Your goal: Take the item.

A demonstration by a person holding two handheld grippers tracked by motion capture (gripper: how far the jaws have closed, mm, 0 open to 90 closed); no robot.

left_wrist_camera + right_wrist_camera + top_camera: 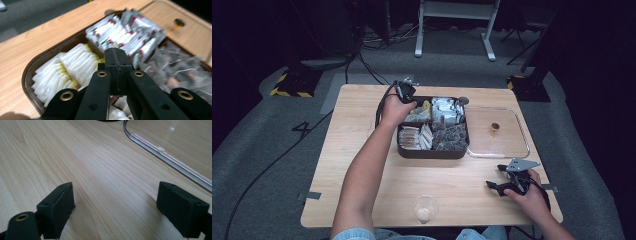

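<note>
A dark brown compartment tray (432, 154) stands at the table's middle, filled with sachets. My left gripper (406, 92) hovers over its far left compartment, jaws shut. In the left gripper view the pads of the left gripper (117, 53) are pressed together above white sachets (70, 67). A tiny pale sliver shows at their tip; I cannot tell if it is held. My right gripper (495, 176) rests low near the table's front right. In its own view the right gripper (115, 205) stands open over bare wood with nothing between the jaws.
Red-green-white sachets (125, 32) and clear-wrapped tea bags (180, 70) fill other compartments. A clear lid (522, 135) with a small knob (495, 126) lies right of the tray; its rim (162, 152) runs just beyond my right gripper. A glass cup (425, 208) stands at the front edge.
</note>
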